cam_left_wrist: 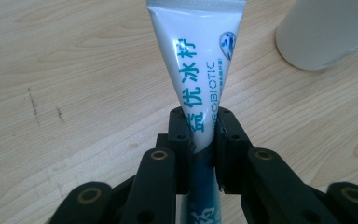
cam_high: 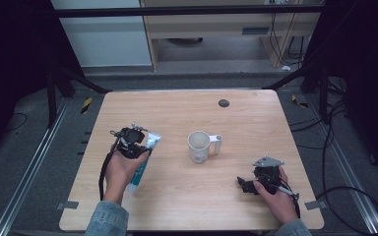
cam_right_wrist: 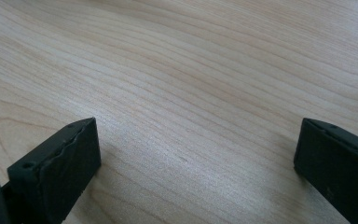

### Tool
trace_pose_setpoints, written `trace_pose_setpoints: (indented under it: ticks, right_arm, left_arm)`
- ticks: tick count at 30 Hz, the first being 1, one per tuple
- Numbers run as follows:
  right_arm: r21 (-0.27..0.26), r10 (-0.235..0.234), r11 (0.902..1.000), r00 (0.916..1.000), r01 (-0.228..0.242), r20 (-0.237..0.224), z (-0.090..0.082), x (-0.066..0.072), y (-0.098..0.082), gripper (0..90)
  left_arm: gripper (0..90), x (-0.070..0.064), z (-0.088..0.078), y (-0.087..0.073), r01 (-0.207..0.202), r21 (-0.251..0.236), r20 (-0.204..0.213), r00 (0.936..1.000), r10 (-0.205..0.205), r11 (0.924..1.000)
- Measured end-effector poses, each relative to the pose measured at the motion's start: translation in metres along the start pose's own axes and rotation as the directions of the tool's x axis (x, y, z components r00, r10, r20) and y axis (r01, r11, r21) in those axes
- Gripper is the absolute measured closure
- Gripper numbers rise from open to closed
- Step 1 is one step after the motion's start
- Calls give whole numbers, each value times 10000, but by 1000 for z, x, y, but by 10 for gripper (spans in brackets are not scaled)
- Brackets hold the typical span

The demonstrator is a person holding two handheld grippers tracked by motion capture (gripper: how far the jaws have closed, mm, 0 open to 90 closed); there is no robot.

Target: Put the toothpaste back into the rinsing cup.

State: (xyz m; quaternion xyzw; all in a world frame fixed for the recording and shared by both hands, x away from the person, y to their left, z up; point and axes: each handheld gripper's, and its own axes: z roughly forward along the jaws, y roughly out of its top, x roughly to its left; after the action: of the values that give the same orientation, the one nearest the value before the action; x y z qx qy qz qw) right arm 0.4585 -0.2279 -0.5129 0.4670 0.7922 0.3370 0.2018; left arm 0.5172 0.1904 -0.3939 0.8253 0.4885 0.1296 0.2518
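My left gripper [cam_high: 137,147] is shut on a white and teal toothpaste tube [cam_high: 151,141] and holds it a little above the left half of the wooden table [cam_high: 177,196]. In the left gripper view the pads [cam_left_wrist: 182,135] pinch the tube [cam_left_wrist: 200,60] near its middle, and the flat crimped end points away. A white mug [cam_high: 199,146] with its handle to the right stands at the table's centre, and its side [cam_left_wrist: 326,32] lies just beyond the tube. My right gripper [cam_high: 247,186] rests low near the front right corner. It [cam_right_wrist: 198,149] is open over bare wood.
A small dark round mark [cam_high: 223,103] lies near the table's far edge. Metal rails and cables [cam_high: 344,191] run along the floor on both sides. A dark frame bar [cam_high: 187,11] crosses above the far end.
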Motion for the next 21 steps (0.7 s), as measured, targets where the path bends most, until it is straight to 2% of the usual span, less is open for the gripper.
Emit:
trace_pose_setpoints:
  ticks: [6, 12, 21]
  right_arm:
    - [2, 8, 10000, 10000, -8, -5, 0, 0, 0, 6]
    - [1, 3, 10000, 10000, -3, -5, 0, 0, 0, 6]
    - [0, 1, 10000, 10000, -1, -3, 0, 0, 0, 6]
  left_arm:
    - [784, -3, -10, 8, -108, -243, -61, 9999, 107, 9996]
    - [783, -3, -11, 14, -41, -326, 73, 10000, 43, 9995]
    - [783, -11, -13, 25, -177, -525, 142, 9997, 184, 9985]
